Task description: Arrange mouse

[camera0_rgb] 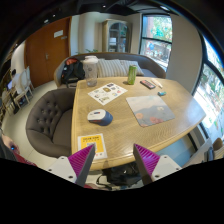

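Observation:
A white mouse lies on a dark round mouse mat on the left part of a wooden table, well beyond my fingers. My gripper is open and empty, held above the table's near end. Its magenta pads stand wide apart. Between and below the fingers lies a black object with a cable, which I cannot identify.
On the table lie a yellow booklet, a white printed sheet, a greyish mat, a green bottle, a white jug and small items. A dark tufted sofa stands left. Windows are at right.

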A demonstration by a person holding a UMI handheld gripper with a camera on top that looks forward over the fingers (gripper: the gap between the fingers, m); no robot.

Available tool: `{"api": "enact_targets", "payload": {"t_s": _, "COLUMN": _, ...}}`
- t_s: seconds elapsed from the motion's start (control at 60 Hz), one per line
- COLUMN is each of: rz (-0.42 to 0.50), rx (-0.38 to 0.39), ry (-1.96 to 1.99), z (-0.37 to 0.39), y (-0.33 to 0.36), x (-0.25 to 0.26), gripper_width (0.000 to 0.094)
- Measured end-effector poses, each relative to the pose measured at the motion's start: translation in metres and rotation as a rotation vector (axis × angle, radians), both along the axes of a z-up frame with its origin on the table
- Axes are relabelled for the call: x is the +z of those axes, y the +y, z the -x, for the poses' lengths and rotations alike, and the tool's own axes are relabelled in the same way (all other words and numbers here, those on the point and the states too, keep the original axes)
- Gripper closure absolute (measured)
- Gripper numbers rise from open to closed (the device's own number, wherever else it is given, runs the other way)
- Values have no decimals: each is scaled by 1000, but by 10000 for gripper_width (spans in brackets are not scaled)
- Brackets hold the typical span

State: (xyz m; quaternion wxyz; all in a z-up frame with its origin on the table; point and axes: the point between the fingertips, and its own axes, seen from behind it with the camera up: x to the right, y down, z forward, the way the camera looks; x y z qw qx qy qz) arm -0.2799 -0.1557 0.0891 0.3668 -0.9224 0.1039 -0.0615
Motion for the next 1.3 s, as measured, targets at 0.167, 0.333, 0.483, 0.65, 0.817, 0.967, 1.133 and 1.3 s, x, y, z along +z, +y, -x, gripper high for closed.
{"api": "enact_targets", "payload": {"t_s": 0.167, "rz": 11, "rx": 39, "ry": 6, "z": 1, "y": 15, "x": -16, "gripper_width": 126}}
{"api": "enact_targets", "payload": {"t_s": 0.333, "rz": 3, "rx": 77, "ry": -31, "z": -14, "y": 54, "x": -49, "gripper_width": 87}}
{"api": "enact_targets", "payload": {"t_s": 0.483, "rz": -49, "rx": 219, "ry": -47, "z": -1, "y": 103, "x": -81, "gripper_width": 81}}
{"api": "enact_targets", "payload": {"t_s": 0.65, "rz": -85, "rx": 297, "ry": -26, "z": -1, "y": 148, "x": -96, "gripper_width": 82}}
{"api": "enact_targets", "payload": {"t_s": 0.817, "rz": -103, "rx": 365, "ry": 14, "z": -6, "y": 180, "x": -100, "gripper_width": 90}}
{"api": "enact_targets", "payload": {"t_s": 0.967, "rz": -114, "rx": 408, "ry": 36, "z": -8, "y": 203, "x": -101, "gripper_width": 84}}
{"api": "enact_targets", "payload": {"t_s": 1.133, "rz": -138, "rx": 420, "ry": 55, "z": -4, "y": 229, "x": -102, "gripper_width": 115}}
{"api": "enact_targets", "payload": {"t_s": 1.3, "rz": -171, "rx": 425, "ry": 58, "z": 5, "y": 245, "x": -101, "gripper_width": 207}}
